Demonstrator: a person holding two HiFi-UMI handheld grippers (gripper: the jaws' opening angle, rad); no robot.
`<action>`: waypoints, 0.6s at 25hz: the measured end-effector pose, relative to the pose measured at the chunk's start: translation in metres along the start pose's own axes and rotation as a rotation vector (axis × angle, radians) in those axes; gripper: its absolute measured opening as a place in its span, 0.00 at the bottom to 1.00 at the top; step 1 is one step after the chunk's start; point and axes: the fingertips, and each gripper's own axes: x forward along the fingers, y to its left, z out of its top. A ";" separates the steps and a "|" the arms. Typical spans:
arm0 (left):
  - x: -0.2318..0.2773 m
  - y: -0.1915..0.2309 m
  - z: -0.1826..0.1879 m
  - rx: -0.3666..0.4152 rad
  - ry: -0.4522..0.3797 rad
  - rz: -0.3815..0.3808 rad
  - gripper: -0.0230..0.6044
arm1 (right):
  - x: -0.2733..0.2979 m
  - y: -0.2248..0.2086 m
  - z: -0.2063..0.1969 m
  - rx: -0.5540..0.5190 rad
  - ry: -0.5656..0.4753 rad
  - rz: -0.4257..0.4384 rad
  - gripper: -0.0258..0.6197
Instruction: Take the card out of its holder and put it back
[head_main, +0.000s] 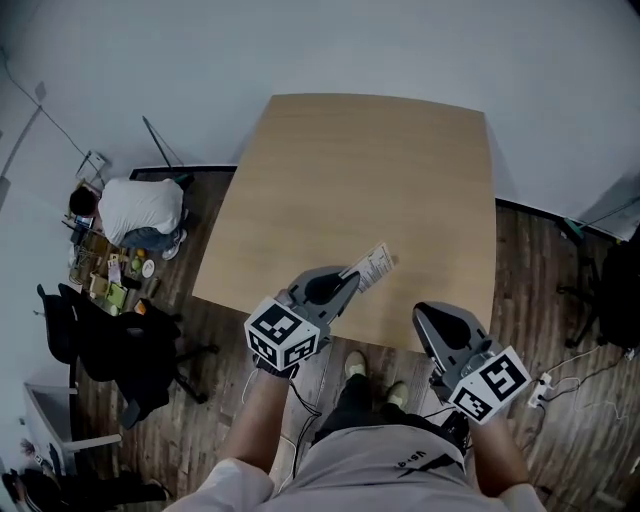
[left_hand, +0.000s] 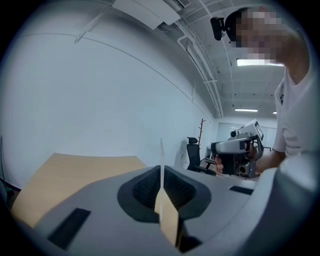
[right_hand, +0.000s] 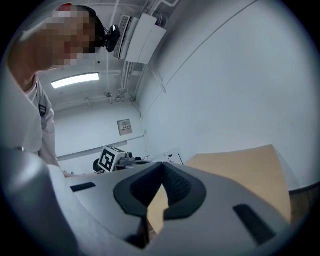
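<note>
Your left gripper has its fingers clamped on the card, which juts past the fingertips over the desk. The right gripper has its fingers together, empty. The card looks thin, light, bendy and slick, so pinch its flat faces gently near an edge.

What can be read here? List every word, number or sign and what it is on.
No text can be read.
Card: print too small.
Wall sign: blurred.
Shorts logo: too small.
Cubes: square patterns, no words.
</note>
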 end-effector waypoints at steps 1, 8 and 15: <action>0.006 0.008 -0.004 0.005 0.006 -0.017 0.08 | 0.006 -0.004 -0.002 0.006 -0.002 -0.007 0.06; 0.046 0.060 -0.054 0.011 0.065 -0.108 0.08 | 0.043 -0.032 -0.026 0.021 0.018 -0.073 0.06; 0.074 0.089 -0.104 -0.013 0.088 -0.187 0.08 | 0.064 -0.058 -0.049 0.058 0.043 -0.126 0.06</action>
